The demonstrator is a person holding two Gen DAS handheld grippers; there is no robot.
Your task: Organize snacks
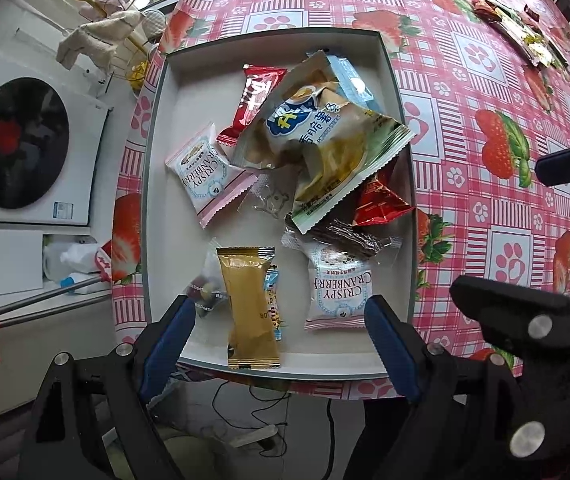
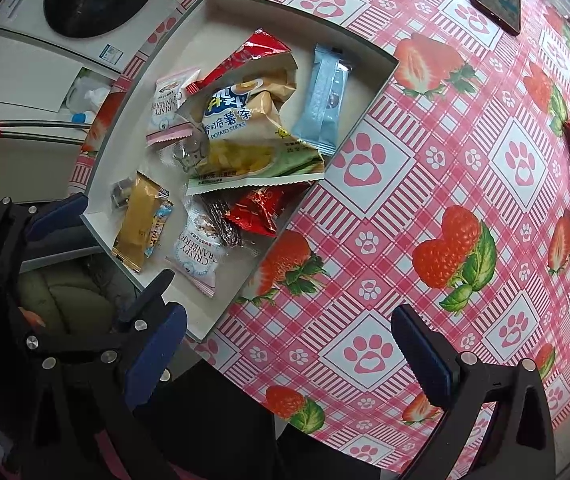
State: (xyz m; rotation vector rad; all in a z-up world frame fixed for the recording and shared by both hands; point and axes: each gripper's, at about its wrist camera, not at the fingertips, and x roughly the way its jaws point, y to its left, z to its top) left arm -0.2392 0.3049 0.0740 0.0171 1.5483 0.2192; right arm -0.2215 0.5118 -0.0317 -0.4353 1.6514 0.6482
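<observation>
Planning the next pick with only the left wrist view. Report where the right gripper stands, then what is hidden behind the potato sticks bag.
Observer: The right gripper is open and empty, mostly over the strawberry tablecloth, at the near corner of the white box.
Operator: Now the spot behind the bag.
Observer: A light blue packet lies flat in the box's far corner, right beside the potato sticks bag.
</observation>
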